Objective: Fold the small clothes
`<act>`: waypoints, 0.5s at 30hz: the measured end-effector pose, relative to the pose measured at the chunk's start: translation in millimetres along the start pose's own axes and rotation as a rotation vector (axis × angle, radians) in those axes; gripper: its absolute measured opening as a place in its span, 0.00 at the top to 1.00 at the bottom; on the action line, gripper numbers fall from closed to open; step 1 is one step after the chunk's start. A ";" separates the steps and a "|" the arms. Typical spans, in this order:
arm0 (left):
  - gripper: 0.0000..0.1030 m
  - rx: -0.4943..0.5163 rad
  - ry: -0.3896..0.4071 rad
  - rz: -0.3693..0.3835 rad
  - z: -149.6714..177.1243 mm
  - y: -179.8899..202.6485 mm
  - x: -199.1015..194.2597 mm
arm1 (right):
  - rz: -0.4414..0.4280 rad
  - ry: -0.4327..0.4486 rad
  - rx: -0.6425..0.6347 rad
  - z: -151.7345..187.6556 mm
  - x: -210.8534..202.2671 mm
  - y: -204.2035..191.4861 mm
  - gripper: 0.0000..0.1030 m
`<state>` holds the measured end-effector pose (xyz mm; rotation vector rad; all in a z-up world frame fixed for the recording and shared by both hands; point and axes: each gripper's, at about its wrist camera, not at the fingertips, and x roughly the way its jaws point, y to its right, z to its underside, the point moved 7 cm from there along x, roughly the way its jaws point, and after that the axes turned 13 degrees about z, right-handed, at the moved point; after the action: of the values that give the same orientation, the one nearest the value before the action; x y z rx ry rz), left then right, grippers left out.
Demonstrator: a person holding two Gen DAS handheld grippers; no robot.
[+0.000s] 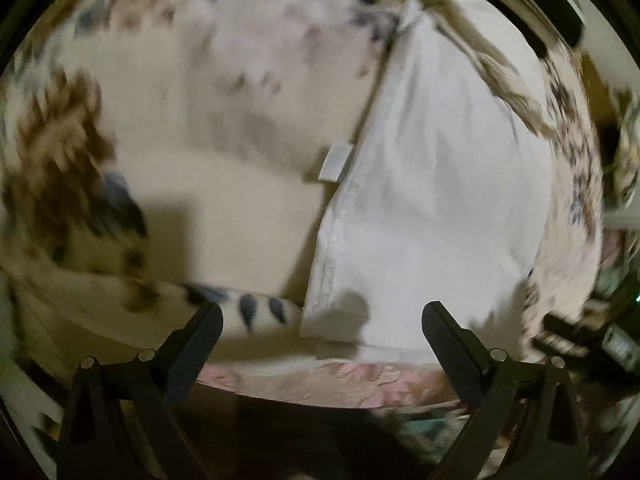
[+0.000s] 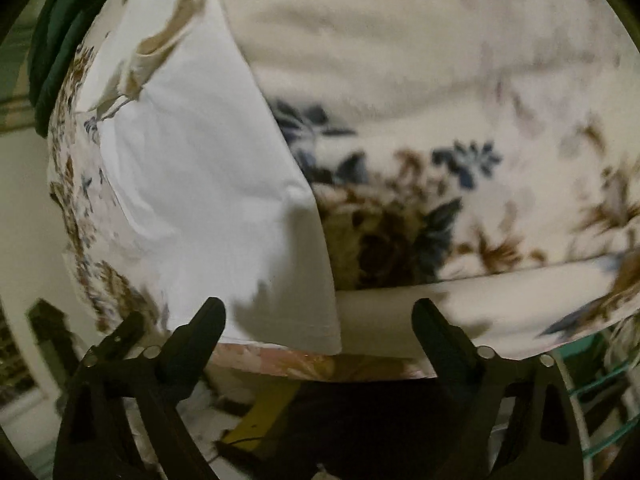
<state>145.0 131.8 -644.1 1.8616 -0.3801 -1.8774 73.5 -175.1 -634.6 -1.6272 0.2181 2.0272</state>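
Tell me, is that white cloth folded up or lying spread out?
Mostly spread: the white cloth lies flat on the floral sheet, hem and tag showing. Whether it is doubled, cannot tell.

Dim warm light from above; my fingers (image 1: pixel 208 328) cast hard shadows on white cloth (image 1: pixel 432 184). Motion blur, fisheye edges black.

Floral bedspread (image 2: pixel 440 80), pale wall (image 2: pixel 24 208) behind.
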 end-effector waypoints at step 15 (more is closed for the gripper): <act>0.89 0.044 -0.083 0.123 2.0 23.7 44.5 | -0.148 -0.141 0.047 -4.0 39.5 -12.1 0.70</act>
<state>147.3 88.8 -670.4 1.7500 -0.5551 -1.8812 77.5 -154.8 -670.6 -1.4225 0.0908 1.9983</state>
